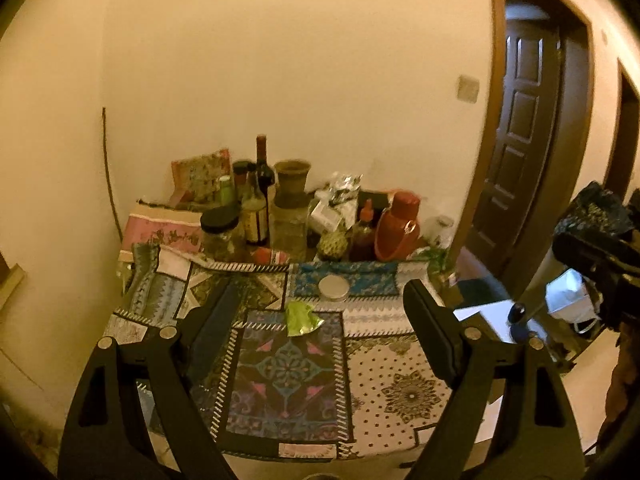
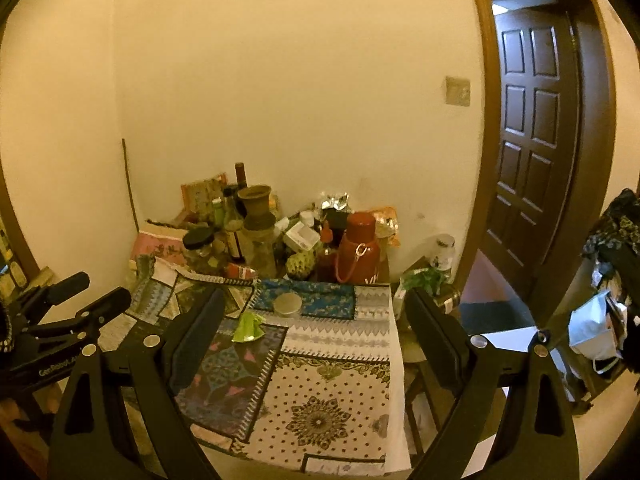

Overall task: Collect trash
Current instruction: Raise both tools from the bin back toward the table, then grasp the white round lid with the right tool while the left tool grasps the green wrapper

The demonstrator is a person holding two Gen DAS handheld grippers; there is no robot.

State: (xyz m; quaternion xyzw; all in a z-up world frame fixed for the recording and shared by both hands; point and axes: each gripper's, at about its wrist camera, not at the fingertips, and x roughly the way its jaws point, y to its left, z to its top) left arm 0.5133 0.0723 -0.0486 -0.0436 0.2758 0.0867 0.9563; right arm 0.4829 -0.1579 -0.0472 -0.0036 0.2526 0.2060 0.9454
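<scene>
While crumpled green foil wrapper (image 1: 302, 319) lies on patchwork tablecloth (image 1: 396, 392), left gripper (image 1: 320, 320) and right gripper (image 2: 316, 332) hover spread wide, empty.

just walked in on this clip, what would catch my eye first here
A crumpled green wrapper lies alone on the patchwork cloth, just in front of a round tin. Behind them, bottles and jars crowd the wall, with a red flask standing out at the right. Both grippers' jaws stand wide open and empty.
</scene>
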